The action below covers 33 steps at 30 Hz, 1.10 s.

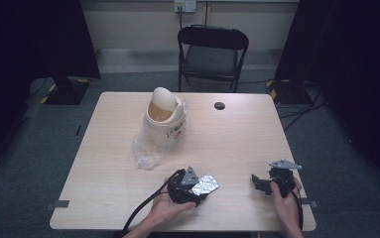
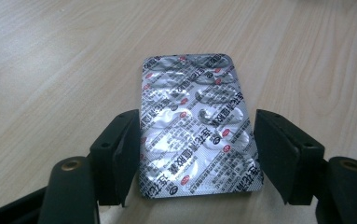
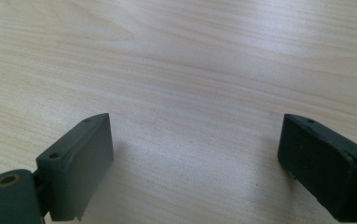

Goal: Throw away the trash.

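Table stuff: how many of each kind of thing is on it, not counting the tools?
Small bin with swing lid: 1
Clear plastic bag around the bin: 1
Silver pill pack: 1
Small black round thing: 1
Total: 4

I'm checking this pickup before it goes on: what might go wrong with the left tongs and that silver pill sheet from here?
1. The flat silver foil blister pack lies between the left tongs with a gap at the right jaw; squeezing its thin edges may buckle it or let it slip.
2. Lying flat on the light wooden table, it gives the jaws little height to catch.
3. The cream swing-lid bin sits far off, so carrying it there risks a drop.
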### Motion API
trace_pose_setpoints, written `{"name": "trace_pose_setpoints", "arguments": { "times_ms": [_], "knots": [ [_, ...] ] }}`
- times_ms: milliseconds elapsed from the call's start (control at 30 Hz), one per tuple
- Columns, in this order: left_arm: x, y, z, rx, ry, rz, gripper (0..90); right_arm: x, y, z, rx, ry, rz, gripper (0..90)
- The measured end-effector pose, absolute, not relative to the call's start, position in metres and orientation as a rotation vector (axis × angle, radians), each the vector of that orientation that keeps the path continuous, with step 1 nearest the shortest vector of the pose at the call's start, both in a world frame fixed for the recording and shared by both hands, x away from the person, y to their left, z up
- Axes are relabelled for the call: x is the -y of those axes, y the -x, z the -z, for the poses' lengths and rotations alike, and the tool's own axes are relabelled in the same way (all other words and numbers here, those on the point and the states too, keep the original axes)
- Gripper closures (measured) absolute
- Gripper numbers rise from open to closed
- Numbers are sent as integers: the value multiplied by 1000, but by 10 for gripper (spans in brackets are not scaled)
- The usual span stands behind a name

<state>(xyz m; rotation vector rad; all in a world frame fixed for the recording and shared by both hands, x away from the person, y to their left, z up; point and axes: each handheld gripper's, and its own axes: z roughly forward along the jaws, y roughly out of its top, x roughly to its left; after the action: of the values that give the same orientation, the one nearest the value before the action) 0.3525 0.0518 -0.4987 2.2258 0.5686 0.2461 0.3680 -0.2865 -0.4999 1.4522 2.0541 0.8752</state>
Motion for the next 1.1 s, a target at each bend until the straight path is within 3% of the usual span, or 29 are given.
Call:
{"name": "trace_pose_setpoints", "arguments": {
  "times_ms": [1100],
  "knots": [
    [-67,-366,491,-599,-2185,-171,341,286,-368,500,-2061,-1444,-880,96]
  ]
}}
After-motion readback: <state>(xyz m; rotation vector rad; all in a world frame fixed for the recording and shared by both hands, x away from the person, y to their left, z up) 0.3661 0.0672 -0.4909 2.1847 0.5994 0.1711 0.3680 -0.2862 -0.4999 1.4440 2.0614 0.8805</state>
